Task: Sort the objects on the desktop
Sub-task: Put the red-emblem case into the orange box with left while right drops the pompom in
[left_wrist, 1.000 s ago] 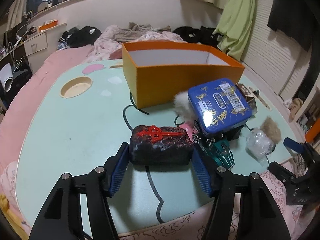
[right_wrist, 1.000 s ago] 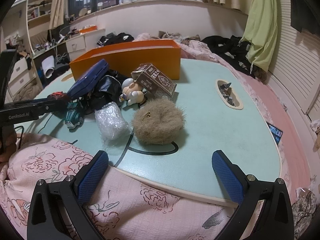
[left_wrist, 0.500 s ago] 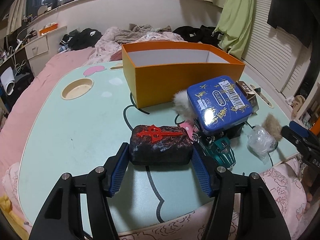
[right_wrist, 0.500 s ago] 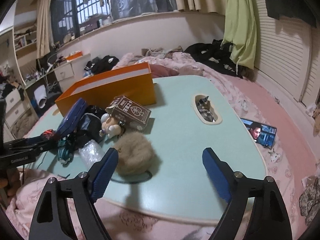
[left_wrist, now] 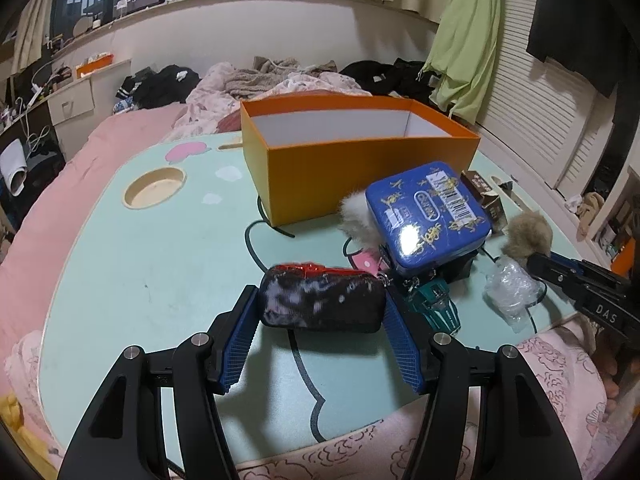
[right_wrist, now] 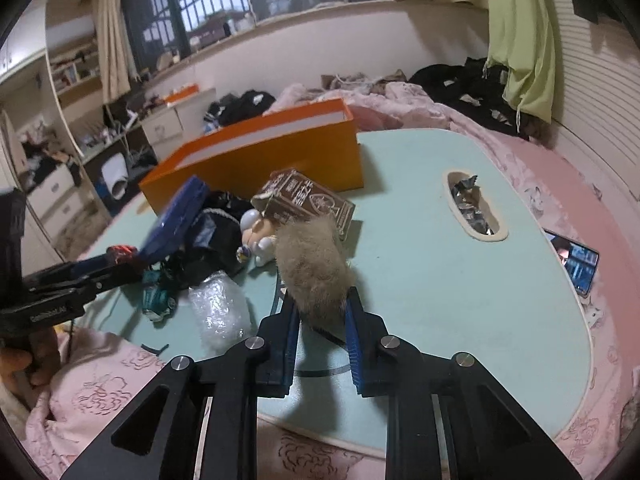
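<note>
We are gripping two things at once. The brown fur pompom (right_wrist: 314, 268) is squeezed between the blue pads of the right gripper (right_wrist: 320, 312), whose jaws have just been closing onto it; it is bulging up and away from the pads, so its long axis now runs away from us toward the far side of the table (right_wrist: 460, 280), and it seems to be sitting just above or on the near edge. The black mottled pouch (left_wrist: 322, 300), with a red emblem on top, is clamped in the left gripper (left_wrist: 320, 320), pads pressing on its two short ends; its long axis is lying left to right across the jaws, and it is resting on the table near us.

We judge the step to be the pick-up: both items are grasped, neither is yet in the orange box (left_wrist: 352, 168) standing at the far middle. Next, we are needing to lift each clear of the clutter and carry it over the near wall of the box.

Around the pompom, the plastic-wrapped bundle (right_wrist: 220, 312) is lying just left, the brown carton (right_wrist: 308, 200) and a small white figurine (right_wrist: 256, 236) just beyond. Right of the pouch are a teal toy car (left_wrist: 436, 308) and the blue tin (left_wrist: 428, 216), tilted on darker items.
</note>
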